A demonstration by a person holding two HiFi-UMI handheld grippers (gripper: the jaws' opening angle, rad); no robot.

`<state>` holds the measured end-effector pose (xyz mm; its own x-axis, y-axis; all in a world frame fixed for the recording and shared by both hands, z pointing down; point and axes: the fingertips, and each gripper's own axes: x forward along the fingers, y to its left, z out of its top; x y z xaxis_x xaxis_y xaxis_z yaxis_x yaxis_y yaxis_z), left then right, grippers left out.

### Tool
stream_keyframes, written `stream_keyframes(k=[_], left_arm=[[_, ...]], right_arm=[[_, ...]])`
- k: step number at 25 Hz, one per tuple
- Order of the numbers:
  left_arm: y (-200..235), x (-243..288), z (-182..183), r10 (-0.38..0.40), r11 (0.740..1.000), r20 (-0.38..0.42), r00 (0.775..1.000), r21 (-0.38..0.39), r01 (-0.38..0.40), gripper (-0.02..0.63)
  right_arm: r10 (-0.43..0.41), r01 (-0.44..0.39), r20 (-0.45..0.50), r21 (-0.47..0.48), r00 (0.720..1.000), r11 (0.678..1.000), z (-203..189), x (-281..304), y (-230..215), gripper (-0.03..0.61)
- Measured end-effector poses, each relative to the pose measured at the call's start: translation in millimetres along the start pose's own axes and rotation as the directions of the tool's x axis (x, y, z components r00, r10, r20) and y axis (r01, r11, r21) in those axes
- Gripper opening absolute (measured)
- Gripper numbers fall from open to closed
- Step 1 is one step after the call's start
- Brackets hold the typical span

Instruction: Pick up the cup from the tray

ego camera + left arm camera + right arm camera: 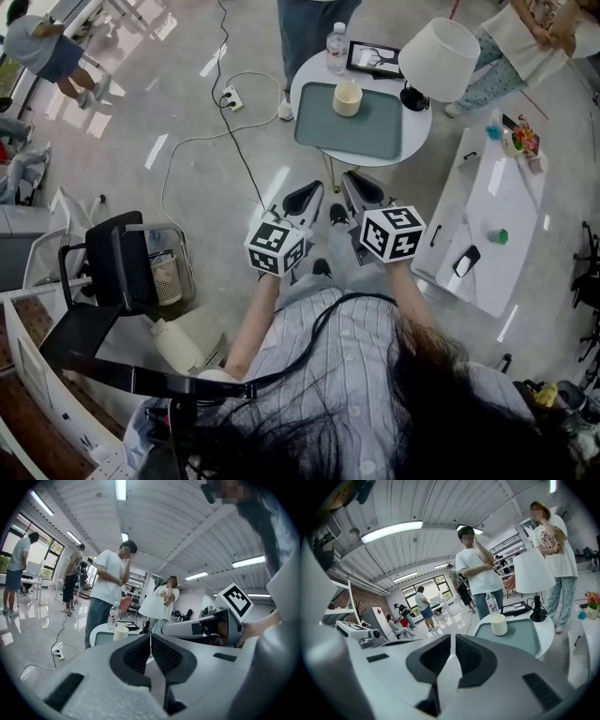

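Note:
A cream cup (347,98) stands upright at the far edge of a green tray (323,127) on a small round white table (415,127). Both grippers are held close to the person's body, well short of the table. My left gripper (305,199) is shut and holds nothing; its view shows the cup (121,633) far ahead, just left of the closed jaws (150,637). My right gripper (361,187) is also shut and empty. In its view the cup (498,624) sits on the tray (525,637), ahead and to the right of the jaws (453,641).
Behind the tray stand a water bottle (337,49), a black picture frame (373,58) and a white lamp (439,58). People stand beyond the round table. A long white table (487,216) is at the right, a black chair (103,272) at the left, a cable (234,141) on the floor.

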<state>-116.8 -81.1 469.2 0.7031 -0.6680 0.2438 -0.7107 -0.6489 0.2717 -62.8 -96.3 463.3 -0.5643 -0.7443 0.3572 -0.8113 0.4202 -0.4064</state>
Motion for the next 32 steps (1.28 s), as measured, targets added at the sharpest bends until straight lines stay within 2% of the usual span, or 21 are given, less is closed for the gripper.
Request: stream_keyframes(k=[8, 17, 22, 28, 32], left_arm=[[34.0, 43.5, 10.4, 0.037, 0.998, -0.006, 0.999, -0.045, -0.037, 0.017], [59.1, 104.1, 24.3, 0.045, 0.998, -0.039, 0.998, -0.051, -0.047, 0.017], [72.2, 128.1, 35.6, 0.036, 0.998, -0.033, 0.999, -0.051, -0.037, 0.017], [90.0, 154.0, 36.6, 0.043, 0.996, -0.063, 0.997, -0.077, -0.048, 0.017], [101.0, 168.5, 32.9, 0.049, 0.995, -0.090, 0.995, -0.081, -0.056, 0.017]], right_arm=[[0.015, -0.016, -0.041, -0.021, 0.999, 1.000, 19.0, 40.1, -37.9, 0.049], [0.025, -0.026, -0.081, -0.002, 0.996, 1.000, 43.0, 86.8, -93.6, 0.050], [-0.004, -0.006, -0.109, -0.089, 0.994, 0.996, 50.2, 111.0, -118.8, 0.051], [-0.007, -0.005, -0.139, -0.086, 0.990, 0.996, 49.7, 134.8, -148.5, 0.051], [-0.010, -0.009, -0.161, -0.116, 0.987, 0.993, 44.8, 149.1, -167.3, 0.051]])
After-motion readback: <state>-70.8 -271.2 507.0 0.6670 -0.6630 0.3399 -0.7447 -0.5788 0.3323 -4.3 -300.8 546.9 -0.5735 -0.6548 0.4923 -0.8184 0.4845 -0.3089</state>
